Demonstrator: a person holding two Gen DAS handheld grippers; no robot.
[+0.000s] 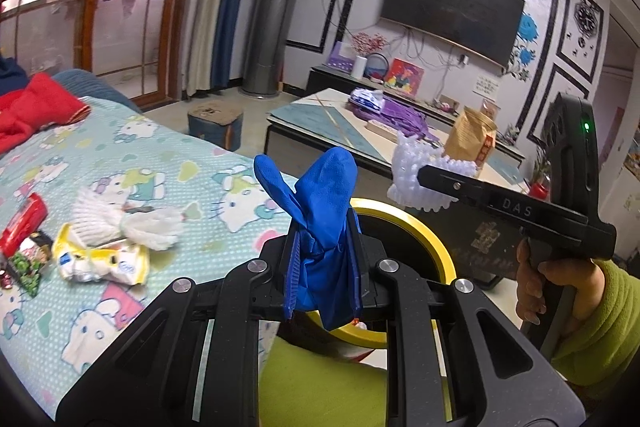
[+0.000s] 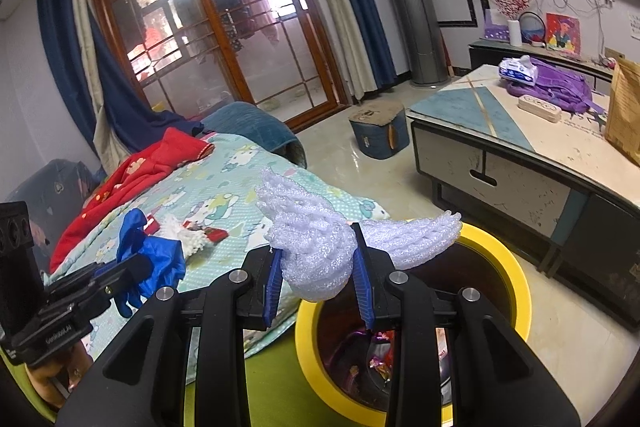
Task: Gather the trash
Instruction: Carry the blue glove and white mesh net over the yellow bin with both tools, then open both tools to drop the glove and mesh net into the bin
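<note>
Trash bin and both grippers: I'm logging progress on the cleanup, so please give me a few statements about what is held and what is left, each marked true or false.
1. The left gripper is shut on a blue glove. True.
2. The right gripper is empty. False: it is shut on a white foam net.
3. The yellow-rimmed bin already holds some trash. True.
4. The bed is cleared of litter. False: a yellow wrapper, a red packet and white tissue lie on the bedsheet.

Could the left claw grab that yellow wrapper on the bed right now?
Probably not: the left claw is shut on a blue glove, so nothing else fits. The yellow wrapper itself lies uncovered on the bed.
</note>
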